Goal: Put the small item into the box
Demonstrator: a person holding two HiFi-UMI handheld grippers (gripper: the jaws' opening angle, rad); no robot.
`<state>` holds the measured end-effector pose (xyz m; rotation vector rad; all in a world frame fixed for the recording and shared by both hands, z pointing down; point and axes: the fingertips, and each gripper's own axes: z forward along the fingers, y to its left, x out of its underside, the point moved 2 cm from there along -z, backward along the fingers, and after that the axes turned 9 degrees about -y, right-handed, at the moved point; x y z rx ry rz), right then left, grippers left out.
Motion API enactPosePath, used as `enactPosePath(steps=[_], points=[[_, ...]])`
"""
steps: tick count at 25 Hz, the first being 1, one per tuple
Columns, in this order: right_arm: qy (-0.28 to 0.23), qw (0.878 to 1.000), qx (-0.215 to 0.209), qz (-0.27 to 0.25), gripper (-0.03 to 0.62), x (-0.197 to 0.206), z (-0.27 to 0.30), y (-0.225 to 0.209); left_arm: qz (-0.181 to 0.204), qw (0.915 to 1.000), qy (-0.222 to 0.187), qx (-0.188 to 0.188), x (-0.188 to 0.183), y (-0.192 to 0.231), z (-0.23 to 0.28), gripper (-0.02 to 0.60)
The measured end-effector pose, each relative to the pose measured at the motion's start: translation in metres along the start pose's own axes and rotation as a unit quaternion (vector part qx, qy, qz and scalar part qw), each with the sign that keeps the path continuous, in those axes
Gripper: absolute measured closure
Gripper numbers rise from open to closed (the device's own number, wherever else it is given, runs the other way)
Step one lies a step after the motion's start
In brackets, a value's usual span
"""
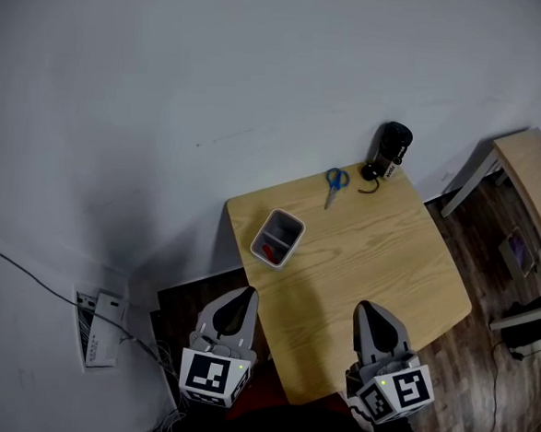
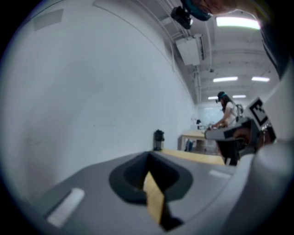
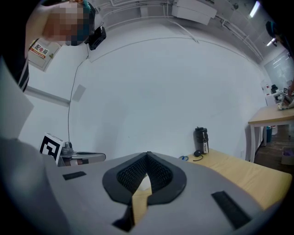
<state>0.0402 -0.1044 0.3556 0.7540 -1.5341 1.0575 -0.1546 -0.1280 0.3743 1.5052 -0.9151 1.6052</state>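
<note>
A small grey box [image 1: 277, 238] stands on the wooden table [image 1: 379, 255] near its left edge, with a small red item [image 1: 268, 252] lying inside it. My left gripper [image 1: 243, 297] hangs off the table's near left corner, below the box, its jaws shut with nothing between them. In the left gripper view the left gripper [image 2: 148, 158] looks level along the wall. My right gripper [image 1: 367, 310] is over the table's near edge, shut and empty. In the right gripper view the right gripper [image 3: 147, 156] has its jaws meeting at the tip.
Blue-handled scissors [image 1: 335, 184] and a black bottle [image 1: 391, 150] with a small black cord lie at the table's far edge. A white wall runs behind. A second table [image 1: 536, 178] stands at the right. A white device [image 1: 100, 342] lies on the floor at the left.
</note>
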Motion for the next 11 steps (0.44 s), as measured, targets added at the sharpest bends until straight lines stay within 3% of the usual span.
enactPosePath(steps=[11], points=[[-0.017,0.999,-0.024,0.016,0.586,-0.012,-0.012,0.006,0.012,0.9998,-0.008,-0.01,-0.012,-0.02,-0.012,0.577]])
